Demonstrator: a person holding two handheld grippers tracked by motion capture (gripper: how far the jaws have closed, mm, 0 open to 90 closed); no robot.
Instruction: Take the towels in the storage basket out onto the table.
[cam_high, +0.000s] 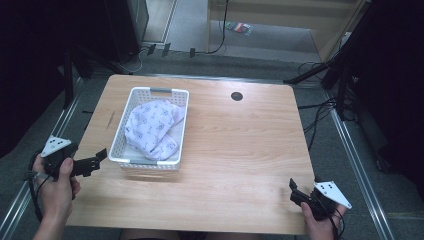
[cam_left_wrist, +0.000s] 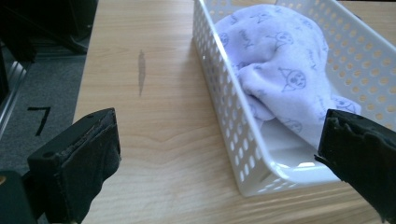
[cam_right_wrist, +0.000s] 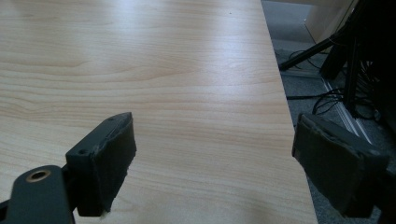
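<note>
Tongs on the left and right tongs gape, released; basket holds patterned cloth, perhaps a garment.

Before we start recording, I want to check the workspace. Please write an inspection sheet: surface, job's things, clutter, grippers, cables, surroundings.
Surface: wooden table, one dark streak left of the basket, round grommet hole near the far edge.
Job's things: white perforated basket on the table's left half; patterned white cloth bunched inside it.
Clutter: nothing seen on the table.
Grippers: left gripper jaws open, beside the basket's near corner; right gripper jaws open, over the near right edge, holding nothing.
Cables: black cables on the floor at right and beyond the far edge.
Surroundings: grey floor, dark stands, wooden furniture behind.
</note>
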